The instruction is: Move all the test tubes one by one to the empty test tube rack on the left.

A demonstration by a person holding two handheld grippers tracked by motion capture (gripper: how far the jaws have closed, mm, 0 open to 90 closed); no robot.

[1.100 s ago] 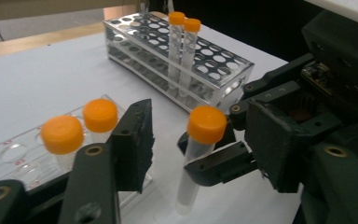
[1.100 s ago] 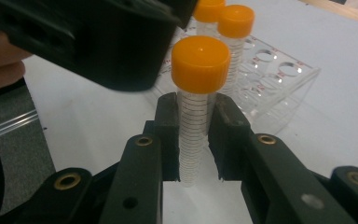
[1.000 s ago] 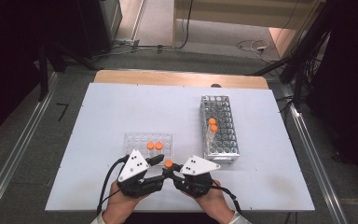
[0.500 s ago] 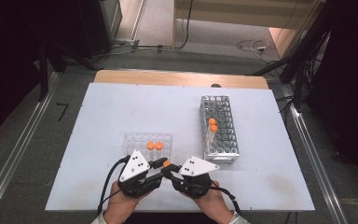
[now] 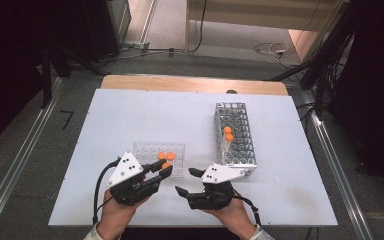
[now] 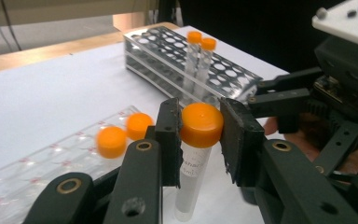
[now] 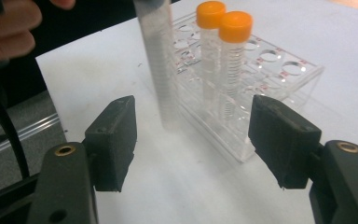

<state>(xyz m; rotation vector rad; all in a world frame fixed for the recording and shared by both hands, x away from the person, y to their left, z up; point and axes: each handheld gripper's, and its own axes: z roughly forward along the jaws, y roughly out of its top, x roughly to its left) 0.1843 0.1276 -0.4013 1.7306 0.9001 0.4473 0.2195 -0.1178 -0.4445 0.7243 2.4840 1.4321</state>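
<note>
A: High view — why is the left gripper (image 5: pixel 161 169) at the clear rack (image 5: pixel 147 150), near on the tabletop (image 5: pixel 130 110)?

B: Left gripper view: it's clamped on the tube (image 6: pixel 196 154), by the cap.

A: Right gripper view?

B: The right gripper (image 7: pixel 193 140), jaws just opened, holds nothing.

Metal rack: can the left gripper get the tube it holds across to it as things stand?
Probably yes. The left gripper is shut on the tube, and the metal rack has open holes; the right gripper, jaws just opened, sits partly between.
</note>
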